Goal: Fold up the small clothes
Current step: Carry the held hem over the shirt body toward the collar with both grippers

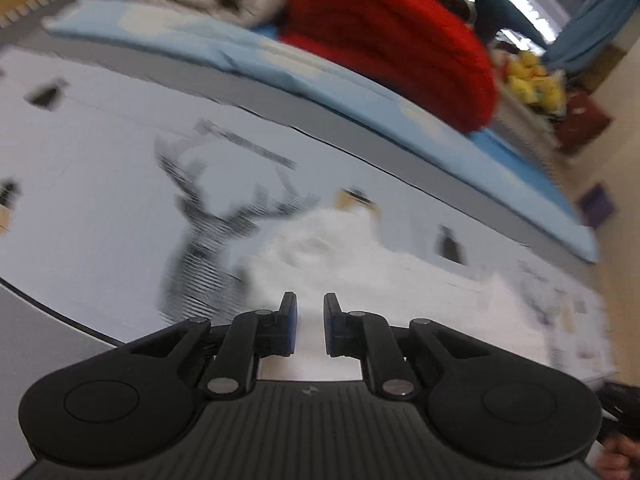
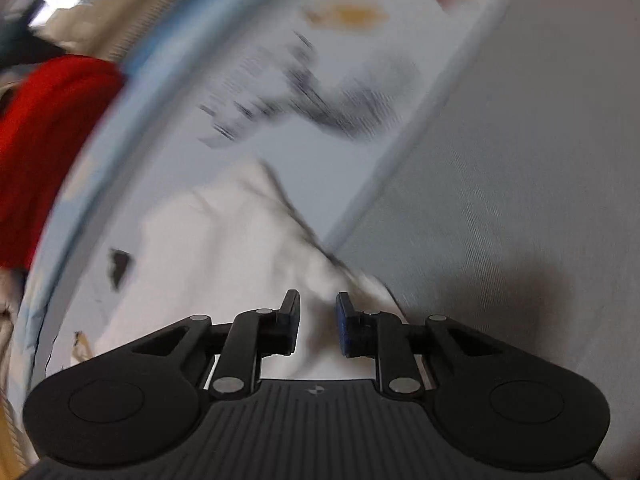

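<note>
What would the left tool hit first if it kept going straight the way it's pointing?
Most likely the crumpled white cloth garment, lying directly ahead of the open left tool. Motion blur leaves the depth uncertain.

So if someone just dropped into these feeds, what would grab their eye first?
Probably the bright red blanket, piled on the blue mat at the far side. Next, the dark deer print on the pale sheet, and the crumpled white garment lying just ahead of both claws, left claw and right claw, each with a gap between its jaws.
</note>
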`<state>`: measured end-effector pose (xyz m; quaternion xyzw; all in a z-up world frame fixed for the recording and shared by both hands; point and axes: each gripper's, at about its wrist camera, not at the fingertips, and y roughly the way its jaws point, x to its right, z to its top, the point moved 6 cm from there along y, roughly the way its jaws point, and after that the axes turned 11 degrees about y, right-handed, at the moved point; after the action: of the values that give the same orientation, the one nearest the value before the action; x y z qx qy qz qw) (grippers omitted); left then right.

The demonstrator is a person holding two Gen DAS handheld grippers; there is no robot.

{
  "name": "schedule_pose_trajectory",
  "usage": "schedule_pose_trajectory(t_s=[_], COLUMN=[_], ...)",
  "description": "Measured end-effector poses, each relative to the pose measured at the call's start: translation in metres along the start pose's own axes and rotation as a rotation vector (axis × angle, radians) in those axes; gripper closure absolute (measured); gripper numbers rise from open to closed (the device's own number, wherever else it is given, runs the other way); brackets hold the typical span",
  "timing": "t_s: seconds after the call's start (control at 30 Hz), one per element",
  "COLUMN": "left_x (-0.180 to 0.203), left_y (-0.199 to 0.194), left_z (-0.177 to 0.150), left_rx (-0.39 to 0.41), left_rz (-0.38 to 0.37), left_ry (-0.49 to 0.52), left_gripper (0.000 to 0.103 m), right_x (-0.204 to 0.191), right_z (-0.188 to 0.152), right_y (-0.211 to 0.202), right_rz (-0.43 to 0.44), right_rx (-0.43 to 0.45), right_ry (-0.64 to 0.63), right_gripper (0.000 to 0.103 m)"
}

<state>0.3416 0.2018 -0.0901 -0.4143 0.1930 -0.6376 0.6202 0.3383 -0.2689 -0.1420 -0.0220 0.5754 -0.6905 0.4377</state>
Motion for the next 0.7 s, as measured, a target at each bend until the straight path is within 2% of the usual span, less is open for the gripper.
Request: schedule_pose_trajectory(t_s=[0.07,0.1,0.17,0.2,0.27,0.33,0.47,0.63,0.7], left_x=[0.003,0.003,-0.006,-0.01,-0.012,-0.015,-0.019,-0.018,-0.017], left_y=[0.015,0.026,0.041,0.041,0.029,0.017,0.018,0.046,0.044], left_z=[-0.011,-0.021,-0.039,-0.044,-0.043,-0.034,-0.009,-0.011,-0.007], left_rx=[-0.071,-0.139,-0.265,-0.282,-0.264,-0.19,-0.067,-0.1,-0.074], left_rz=[-0.033,-0.016,0.082,0.099,0.086,0.098,0.078,0.084,0.095], left_ry=[-0.01,0.004,0.051,0.06,0.061,0.061,0.023,0.023,0.041], left_gripper=[0.086,0.086,0.088,0.089,0.085,0.085,0.085,0.085,0.096], right_x=[-0.018,-0.024,-0.021,-0.012,0.013,0.02,-0.01,-0.013,-0.012], right_z=[-0.002,-0.005,-0.008,-0.008,-0.008,-0.009,-0.005,-0.008,-0.007], right_y=[-0.002,0.004,0.021,0.032,0.048,0.047,0.033,0.04,0.043], right_rz=[0.093,0.115,0.084,0.025,-0.095,-0.087,-0.016,-0.003,-0.001], right_rx=[0.009,-0.01,-0.065,-0.094,-0.148,-0.174,-0.088,-0.11,-0.125], right_ry=[-0.061,-0.079,-0.088,-0.076,-0.014,0.047,-0.073,-0.106,-0.106], right_gripper=[0.082,0.081,0.081,0.081,0.082,0.083,0.076,0.074,0.074])
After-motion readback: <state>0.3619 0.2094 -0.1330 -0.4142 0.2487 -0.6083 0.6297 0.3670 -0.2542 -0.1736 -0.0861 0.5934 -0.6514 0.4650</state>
